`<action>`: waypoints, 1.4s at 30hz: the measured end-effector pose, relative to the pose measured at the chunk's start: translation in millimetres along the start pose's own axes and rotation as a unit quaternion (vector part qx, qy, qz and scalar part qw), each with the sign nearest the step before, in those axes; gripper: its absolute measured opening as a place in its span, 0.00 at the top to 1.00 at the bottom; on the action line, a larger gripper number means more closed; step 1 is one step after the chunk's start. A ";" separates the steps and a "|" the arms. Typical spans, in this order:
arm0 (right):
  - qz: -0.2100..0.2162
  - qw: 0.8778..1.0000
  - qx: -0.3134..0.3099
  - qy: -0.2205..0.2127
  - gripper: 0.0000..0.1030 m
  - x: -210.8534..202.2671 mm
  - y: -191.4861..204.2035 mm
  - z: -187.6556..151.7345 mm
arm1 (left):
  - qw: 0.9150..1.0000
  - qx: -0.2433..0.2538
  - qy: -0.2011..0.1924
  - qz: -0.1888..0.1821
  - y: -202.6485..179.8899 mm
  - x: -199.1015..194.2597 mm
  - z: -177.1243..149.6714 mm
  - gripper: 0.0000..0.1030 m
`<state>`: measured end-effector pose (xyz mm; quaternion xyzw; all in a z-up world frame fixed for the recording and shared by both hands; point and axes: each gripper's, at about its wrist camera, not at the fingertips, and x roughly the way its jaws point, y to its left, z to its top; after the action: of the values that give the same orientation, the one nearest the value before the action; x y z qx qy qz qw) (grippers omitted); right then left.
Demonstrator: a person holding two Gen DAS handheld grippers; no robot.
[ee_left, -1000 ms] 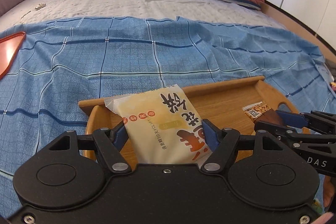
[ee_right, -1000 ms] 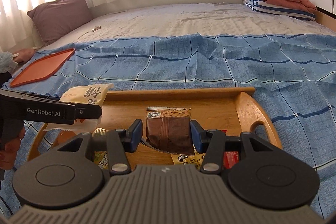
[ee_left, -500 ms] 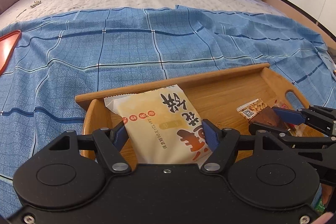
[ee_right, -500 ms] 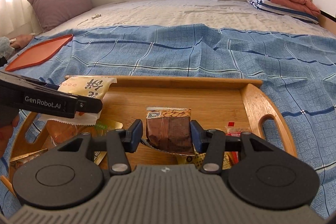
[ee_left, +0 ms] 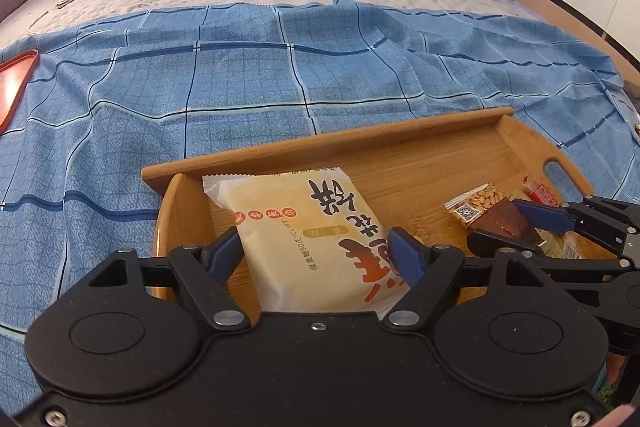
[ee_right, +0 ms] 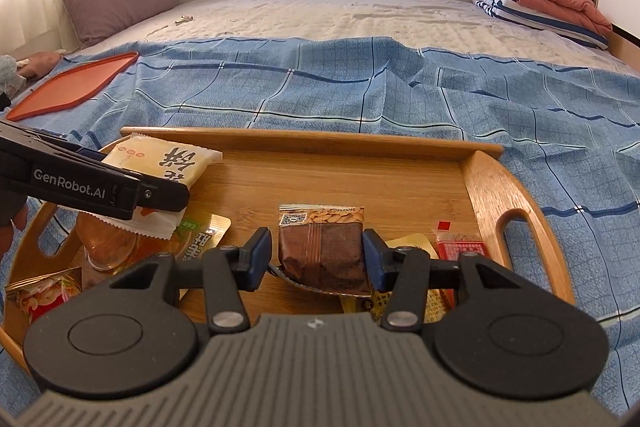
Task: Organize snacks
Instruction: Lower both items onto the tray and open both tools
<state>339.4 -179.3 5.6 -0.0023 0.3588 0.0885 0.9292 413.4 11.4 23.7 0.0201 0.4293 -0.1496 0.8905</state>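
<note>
Straddling the cream packet (ee_left: 304,235), the left tool (ee_left: 316,253) has just been widening, its pads now clear of the wrapper, released. That packet lies in the tray (ee_right: 360,143) at its 10 o'clock corner. The right tool (ee_right: 316,259) stays clenched on the brown bar (ee_right: 322,247), low over the tray's middle, on the bed.

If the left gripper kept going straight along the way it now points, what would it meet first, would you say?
Most likely the far rim of the wooden tray. The left gripper has just opened its jaws around the yellow pastry packet, which lies in the tray's left corner between them. Depth is hard to judge.
</note>
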 end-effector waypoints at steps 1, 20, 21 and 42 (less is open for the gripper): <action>-0.001 1.000 0.000 0.001 0.48 0.6 -0.1 -0.6 | 1.000 0.002 -0.001 0.003 -0.6 -0.7 -0.5 0.15; 0.003 0.999 -0.005 -0.032 0.27 -55.2 -0.7 2.6 | 0.998 -0.008 -0.058 0.020 -15.2 -74.4 -14.3 0.05; 0.004 0.999 -0.007 -0.034 0.26 -61.2 -0.5 2.6 | 0.998 -0.009 -0.063 0.018 -17.9 -82.7 -16.5 0.05; 0.006 0.996 -0.022 -0.084 0.22 -201.3 -1.0 -46.2 | 0.990 0.025 -0.142 0.007 -95.1 -240.5 -97.6 0.02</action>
<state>162.4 -216.2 105.6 -0.0132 0.2775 0.1020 0.9552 171.3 -3.4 156.2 0.0244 0.2944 -0.1550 0.9427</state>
